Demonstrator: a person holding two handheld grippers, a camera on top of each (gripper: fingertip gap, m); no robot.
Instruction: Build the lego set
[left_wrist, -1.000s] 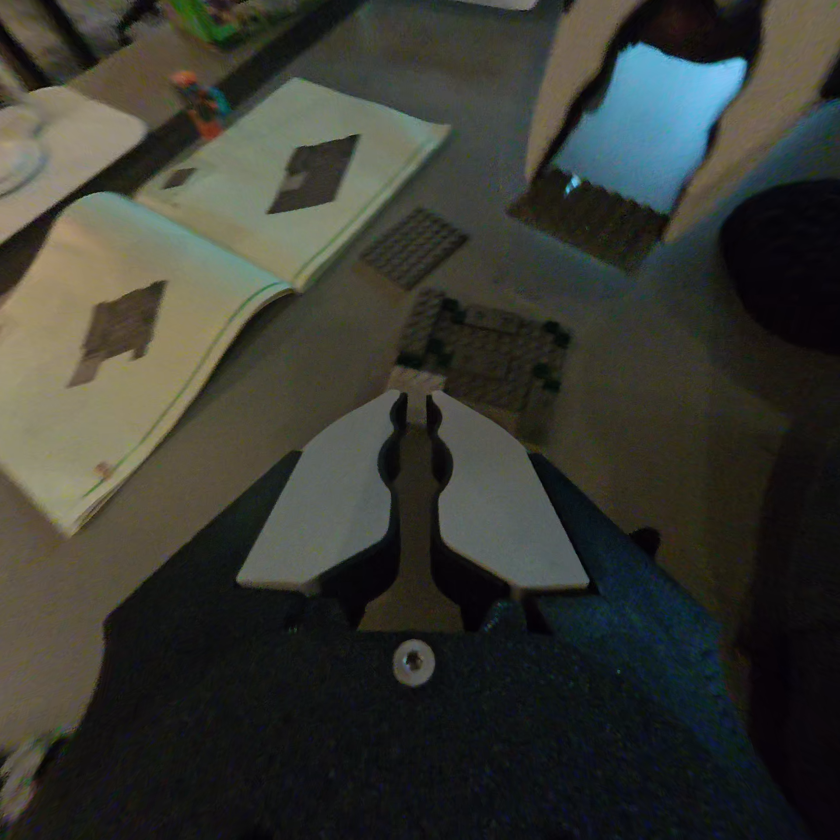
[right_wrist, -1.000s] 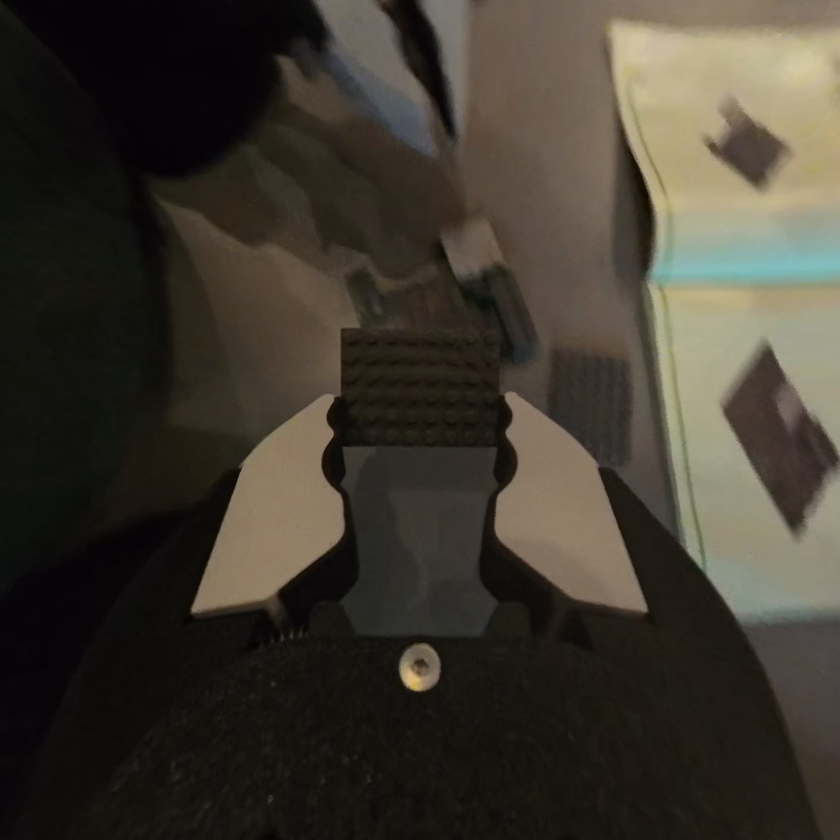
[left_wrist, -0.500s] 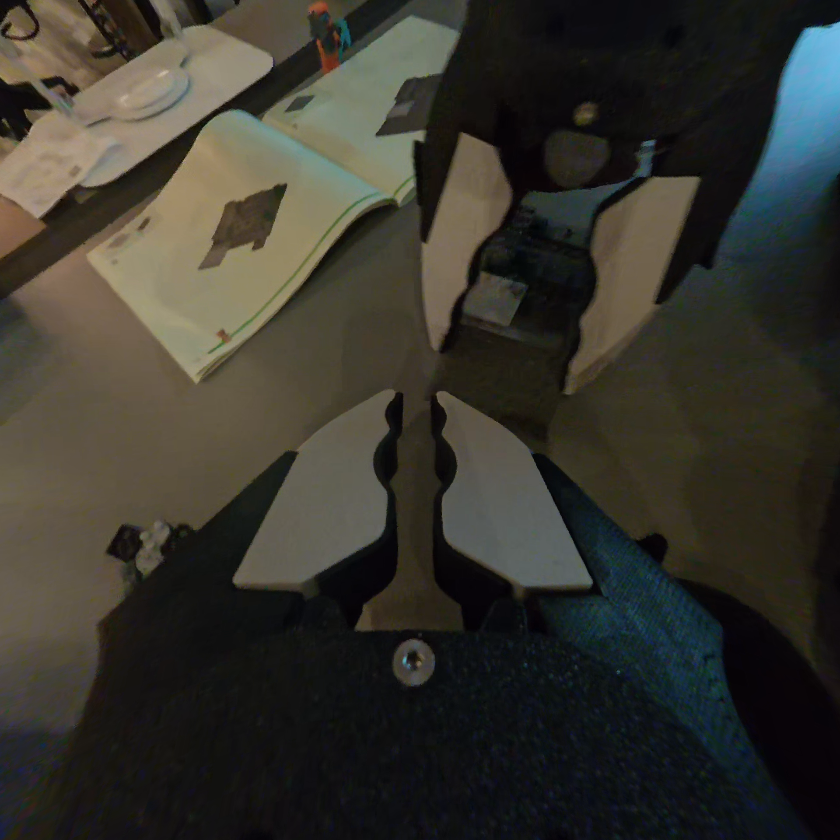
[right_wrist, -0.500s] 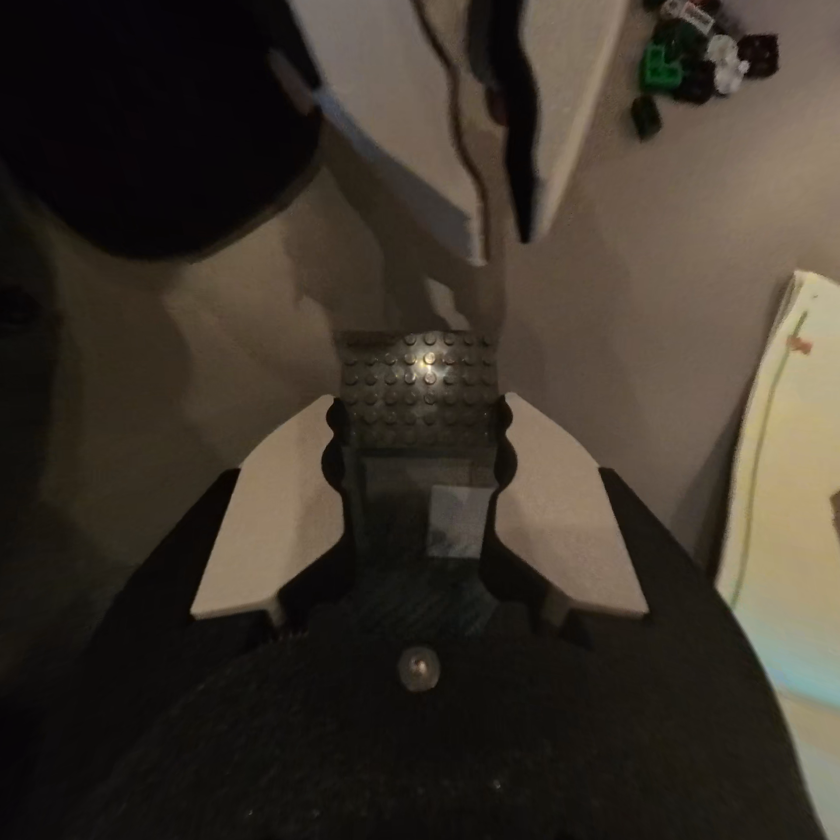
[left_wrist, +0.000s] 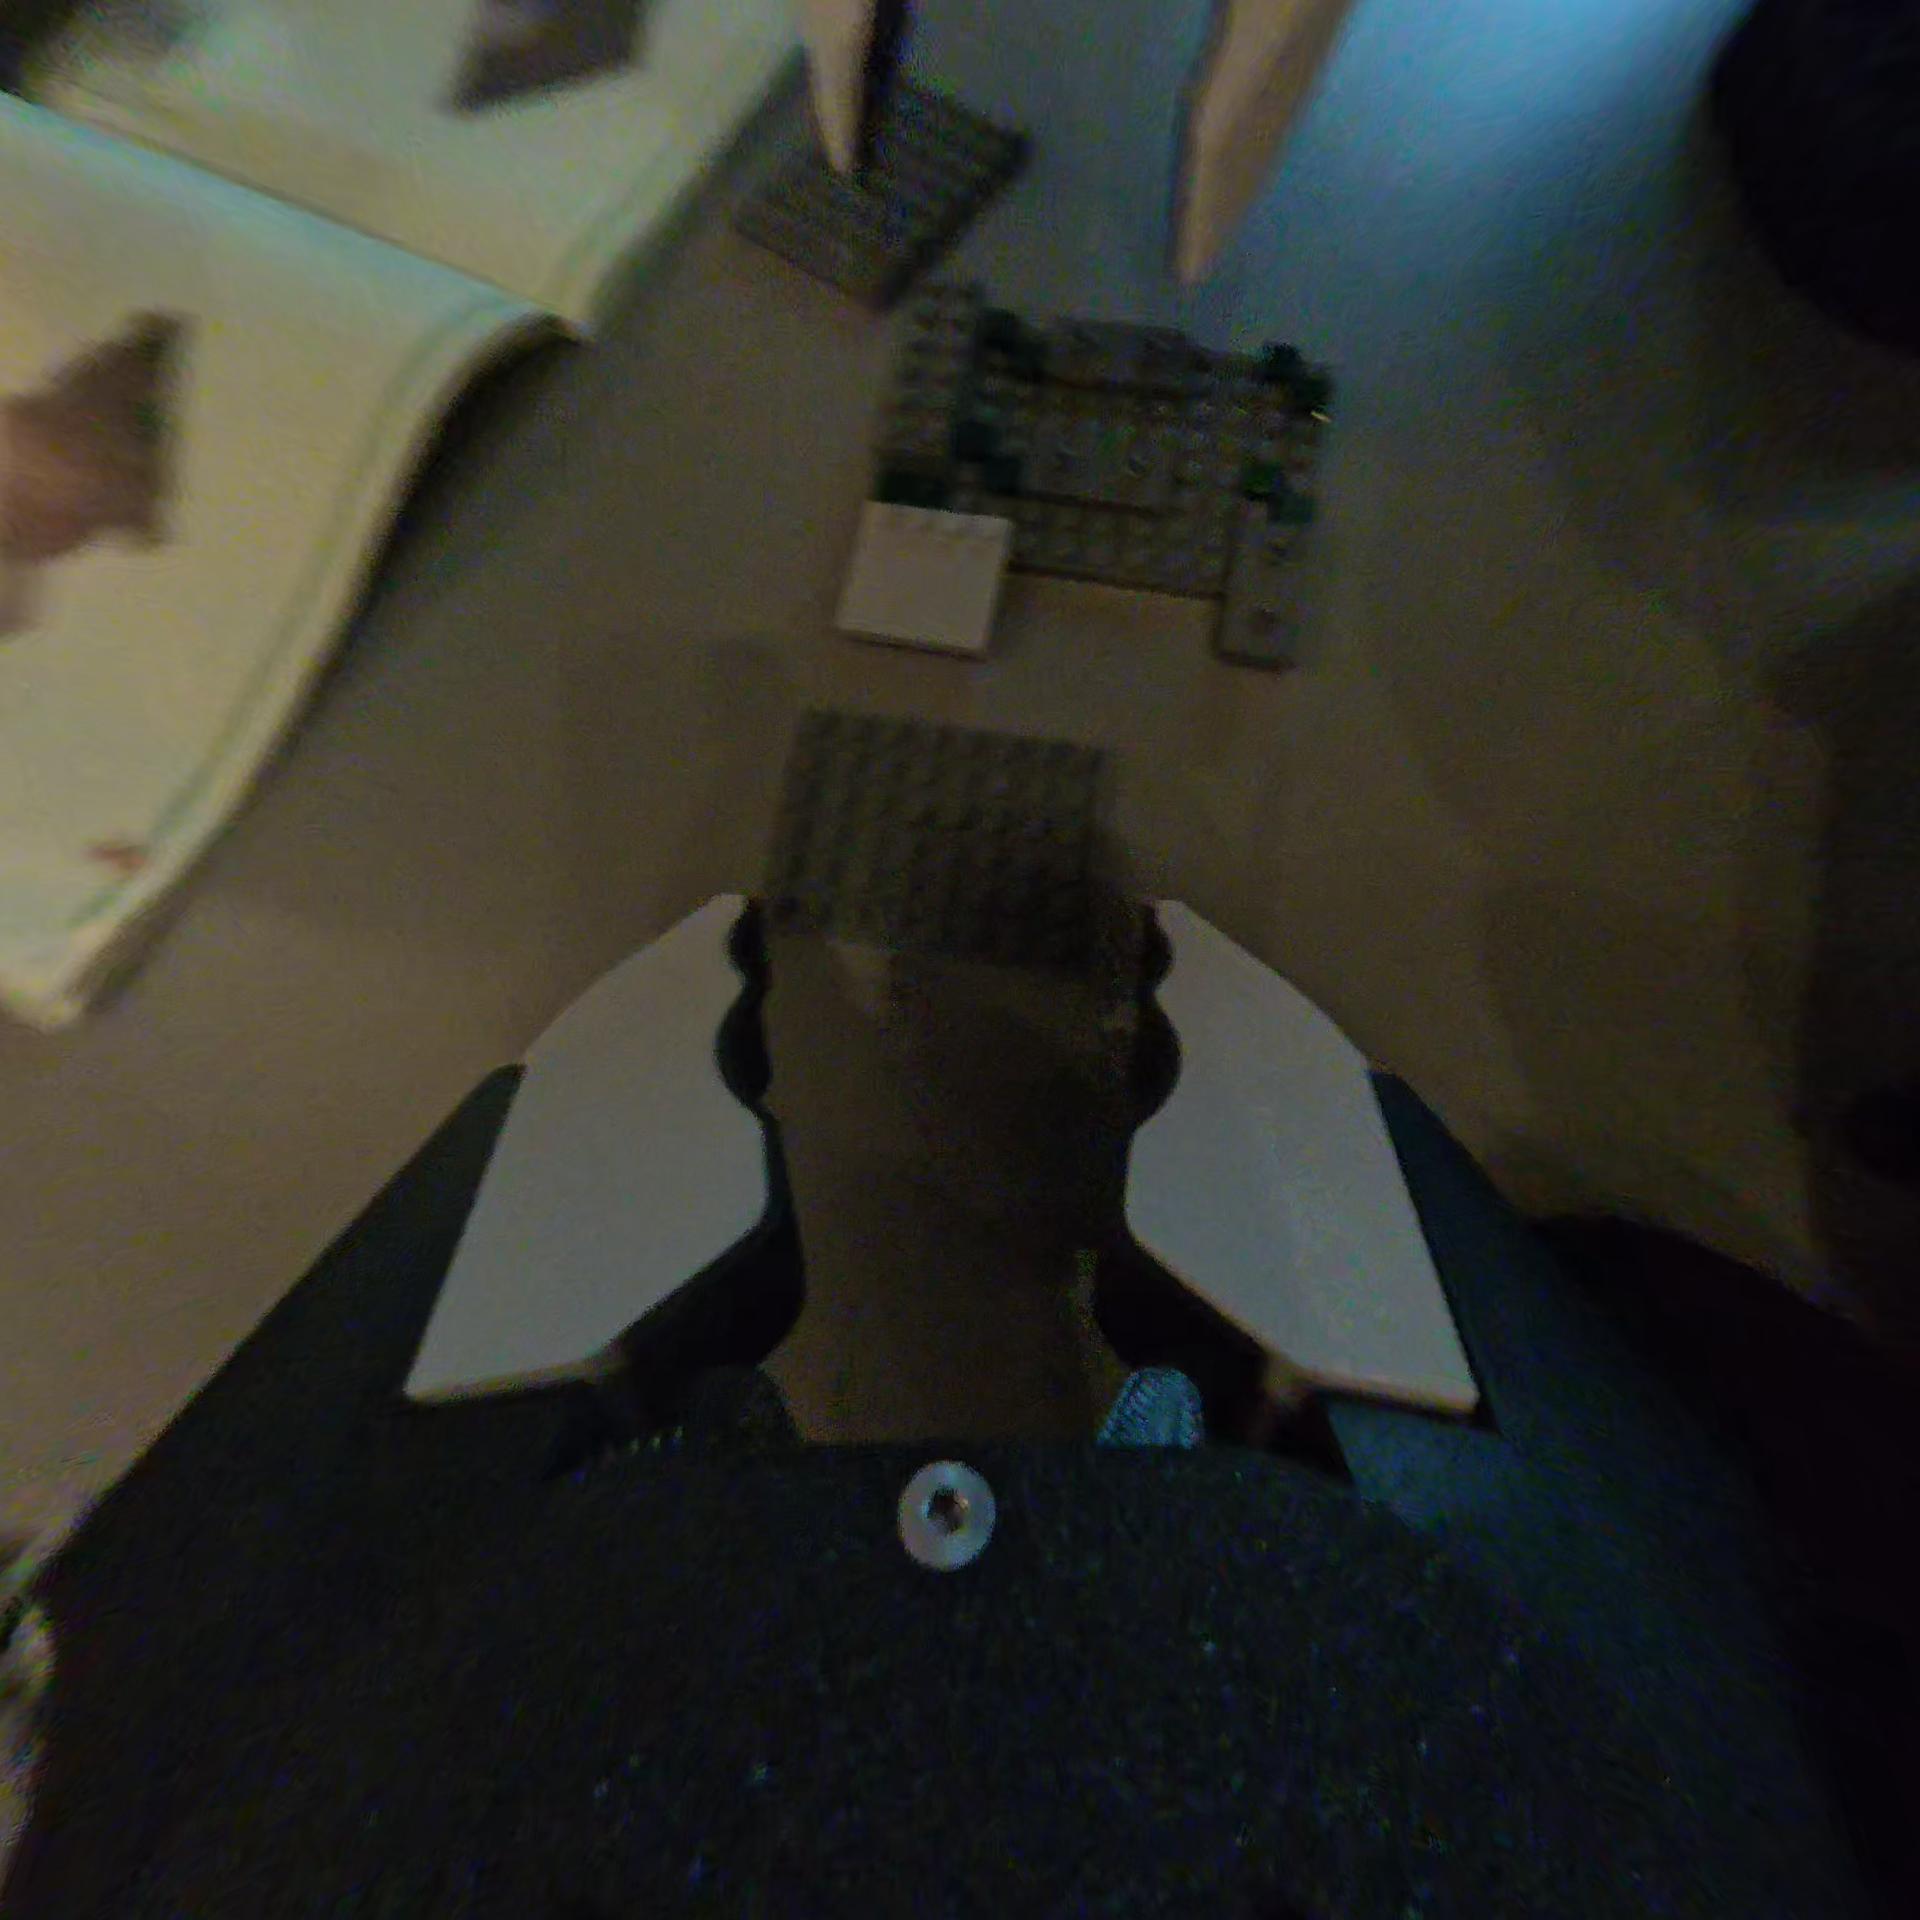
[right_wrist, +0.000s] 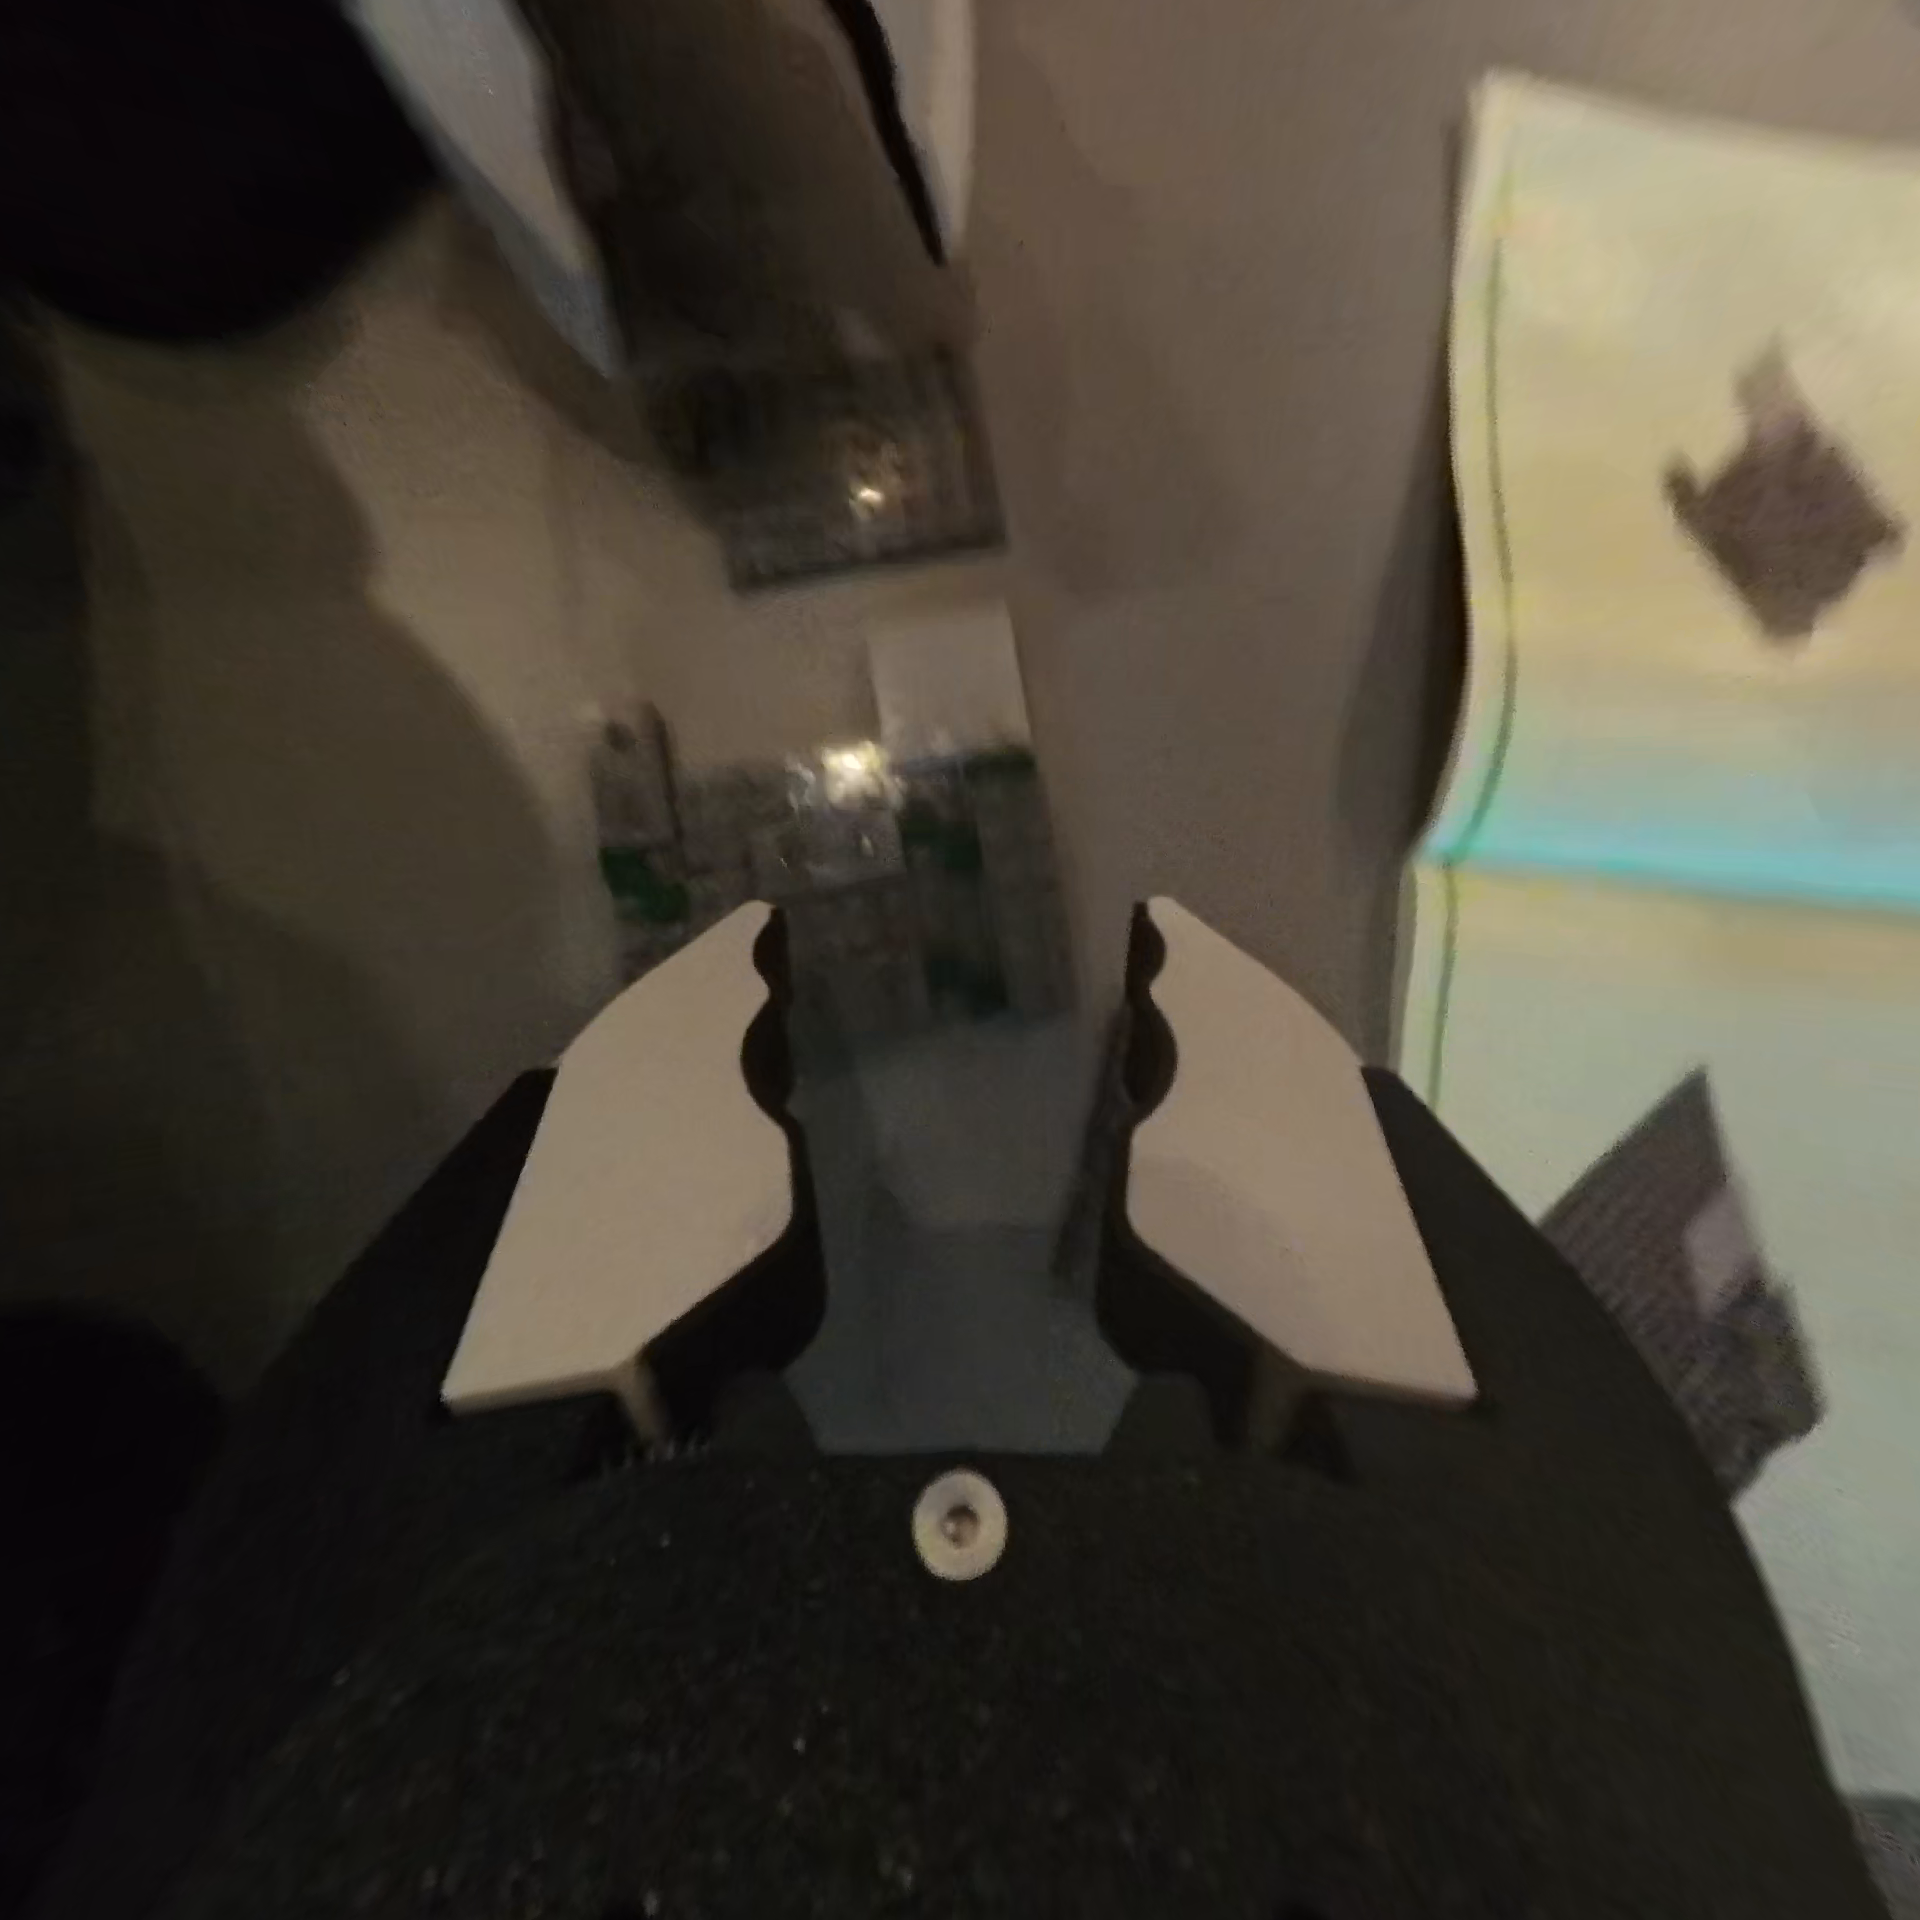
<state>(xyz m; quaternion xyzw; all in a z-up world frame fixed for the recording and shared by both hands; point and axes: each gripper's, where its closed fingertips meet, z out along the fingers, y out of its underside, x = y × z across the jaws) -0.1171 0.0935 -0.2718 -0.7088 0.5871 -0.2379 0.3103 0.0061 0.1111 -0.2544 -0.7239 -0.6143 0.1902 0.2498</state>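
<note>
Handed over since half a second ago: dark studded plate (left_wrist: 940, 831) gone from the right gripper (right_wrist: 956, 925), now gripped between the tips of the left gripper (left_wrist: 945, 914), jaws spread wide to span its width. Right gripper left wide and empty, pulled back above the far side of the table (left_wrist: 520, 727); only its pale fingertips (left_wrist: 1210, 177) showing at the top of the left wrist view.

Probably the plate lined up for joining to the part-built base (left_wrist: 1132, 468), lying flat on the table just ahead of the held plate, white tile (left_wrist: 925, 582) at its near left corner. Held plate apart from that base, with a strip of bare table between. Much blur in both views, so stud alignment impossible to judge.

A second grey plate (left_wrist: 883, 197) loose beyond the base, near the edge of the open instruction booklet (left_wrist: 260, 436). Booklet close on the left, crowding that side; open table to the right of the base, darker and in shadow. Straight forward looks the clearest path.
</note>
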